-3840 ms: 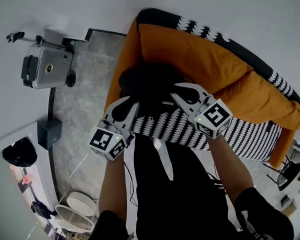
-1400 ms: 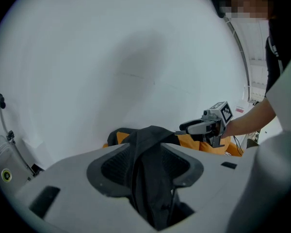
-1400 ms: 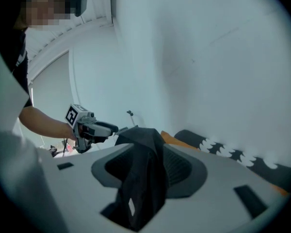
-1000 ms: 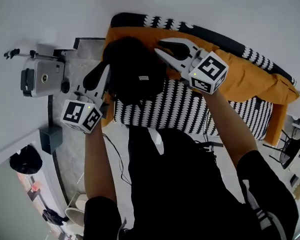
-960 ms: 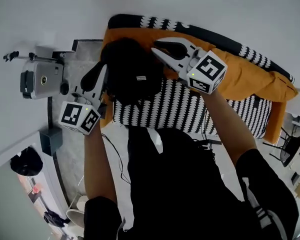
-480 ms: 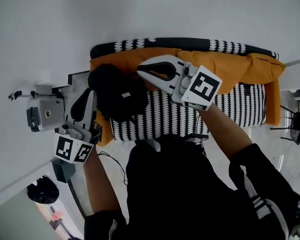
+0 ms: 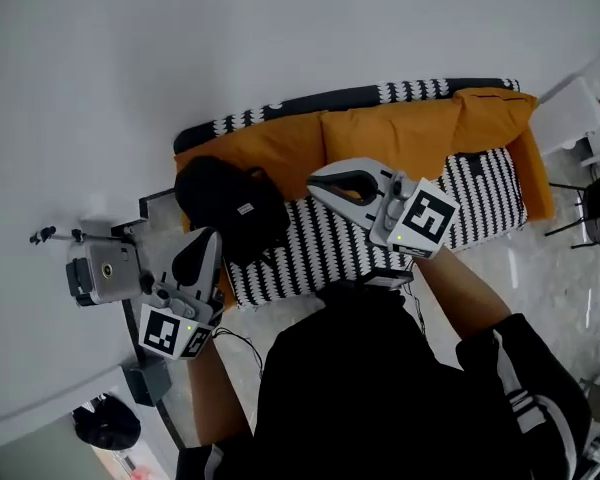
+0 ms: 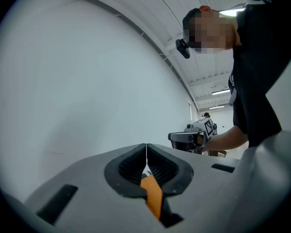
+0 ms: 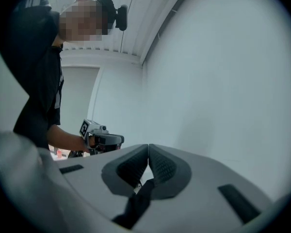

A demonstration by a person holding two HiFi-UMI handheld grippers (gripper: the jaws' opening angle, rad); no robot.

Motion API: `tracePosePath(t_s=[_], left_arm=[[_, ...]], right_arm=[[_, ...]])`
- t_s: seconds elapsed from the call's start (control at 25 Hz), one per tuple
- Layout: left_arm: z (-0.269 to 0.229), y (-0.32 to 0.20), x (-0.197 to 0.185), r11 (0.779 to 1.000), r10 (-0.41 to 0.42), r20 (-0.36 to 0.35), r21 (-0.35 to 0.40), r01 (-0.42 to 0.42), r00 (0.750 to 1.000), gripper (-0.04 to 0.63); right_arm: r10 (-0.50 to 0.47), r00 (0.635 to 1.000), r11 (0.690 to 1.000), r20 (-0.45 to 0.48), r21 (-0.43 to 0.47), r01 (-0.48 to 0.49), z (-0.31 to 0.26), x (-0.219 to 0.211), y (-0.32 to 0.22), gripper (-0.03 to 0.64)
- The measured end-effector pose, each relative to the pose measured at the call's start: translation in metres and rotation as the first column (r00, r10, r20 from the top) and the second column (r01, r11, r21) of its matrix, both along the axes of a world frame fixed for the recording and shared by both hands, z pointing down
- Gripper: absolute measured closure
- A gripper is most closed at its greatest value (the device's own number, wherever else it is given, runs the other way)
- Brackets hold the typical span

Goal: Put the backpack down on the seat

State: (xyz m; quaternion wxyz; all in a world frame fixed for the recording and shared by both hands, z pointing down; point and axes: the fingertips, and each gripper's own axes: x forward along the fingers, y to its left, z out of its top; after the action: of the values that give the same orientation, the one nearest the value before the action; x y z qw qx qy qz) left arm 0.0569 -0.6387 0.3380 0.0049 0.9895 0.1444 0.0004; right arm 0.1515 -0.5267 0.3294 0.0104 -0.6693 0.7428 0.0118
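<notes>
And they're off it! The left hand-held gripper [image 7: 207, 241] and the right hand-held gripper [image 7: 316, 180] have let go and pulled back, and the jaws of both are now pressed together on nothing. The black backpack [image 7: 230, 213] sits alone at the left end of the striped sofa seat [image 7: 380, 233], against the orange cushion [image 7: 280, 153]. The set-down looks done.

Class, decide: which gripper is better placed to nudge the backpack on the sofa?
Probably left: the left gripper, shut, lies beside the backpack; the right gripper, also shut, sits farther along the seat.
</notes>
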Motion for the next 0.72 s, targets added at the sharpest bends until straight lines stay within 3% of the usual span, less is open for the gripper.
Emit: tracePosePath(t_s=[0.32, 0.52, 0.72], left_arm=[[-0.015, 0.08, -0.102, 0.994, 0.112, -0.027, 0.012, -0.112, 0.993, 0.572], [0.004, 0.118, -0.166, 0.993, 0.114, 0.001, -0.024, -0.114, 0.993, 0.572], [0.008, 0.16, -0.206, 0.987, 0.146, 0.01, -0.075, -0.145, 0.989, 0.572]], right_arm=[[0.067, 0.998, 0.997, 0.022, -0.035, -0.066, 0.004, -0.105, 0.084, 0.589], [0.058, 0.996, 0.997, 0.063, -0.049, -0.055, 0.017, -0.177, 0.12, 0.589], [0.029, 0.996, 0.998, 0.08, -0.051, -0.025, 0.017, -0.22, 0.146, 0.591]])
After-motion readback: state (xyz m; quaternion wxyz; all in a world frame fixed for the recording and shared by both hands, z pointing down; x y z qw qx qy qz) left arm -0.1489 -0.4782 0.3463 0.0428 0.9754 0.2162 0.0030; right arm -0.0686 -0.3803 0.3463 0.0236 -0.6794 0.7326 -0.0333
